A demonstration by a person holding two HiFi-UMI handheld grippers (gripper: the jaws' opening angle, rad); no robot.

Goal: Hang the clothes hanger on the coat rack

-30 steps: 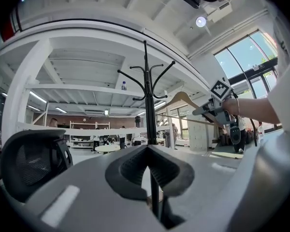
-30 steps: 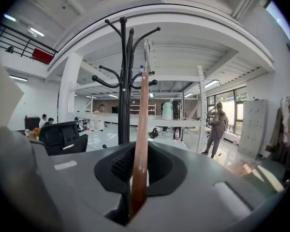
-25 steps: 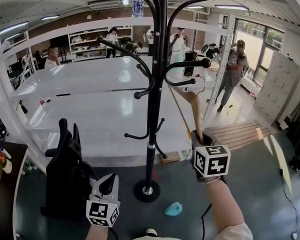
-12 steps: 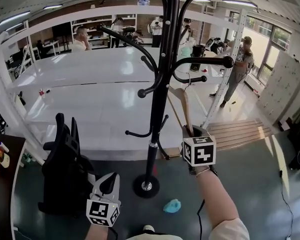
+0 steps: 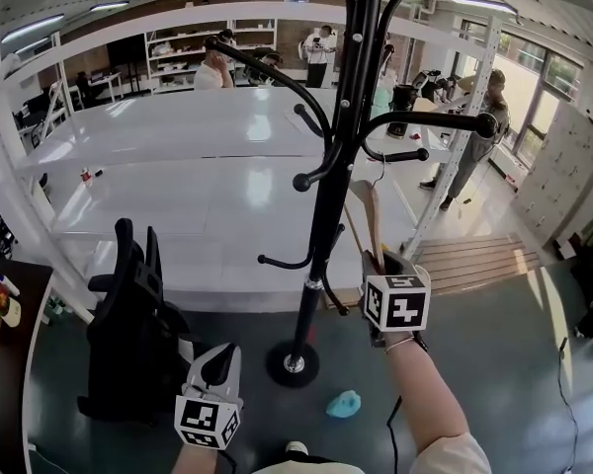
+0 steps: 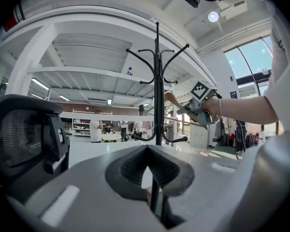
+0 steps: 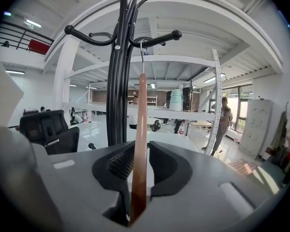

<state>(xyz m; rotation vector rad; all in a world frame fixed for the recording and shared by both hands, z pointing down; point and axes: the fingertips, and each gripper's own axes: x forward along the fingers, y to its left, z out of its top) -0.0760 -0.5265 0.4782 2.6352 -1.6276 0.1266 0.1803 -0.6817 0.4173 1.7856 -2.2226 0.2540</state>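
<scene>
- The wooden clothes hanger (image 7: 139, 129) is held tight in the right tongs (image 7: 137, 166), which are closed on its flat wood. It is stood straight up above these tongs, with its thin metal hook (image 7: 142, 47) at the top.
- The left tongs (image 6: 147, 168) are closed with nothing in them. They are kept low, well apart from the right tongs.
- The black coat rack (image 5: 328, 215) is found just to the left of the right tongs and a little ahead of them.
- The step in hand seems to be the lifting of the hanger up to a peg (image 7: 159, 38). The hook is seen close by this peg, which has a ball end. It cannot be told if they are touching.
- Next, the hook most likely has to be raised above the peg, moved over it and let down until it is caught. Only then should the tongs be opened.
- Care is needed with the ball end and the other curved pegs nearby, which could be bumped.
- Open room is found to the right of the right tongs. An office chair (image 5: 128, 324) is stood beside the left tongs, and a white worktop (image 5: 178, 156) lies beyond the rack.
</scene>
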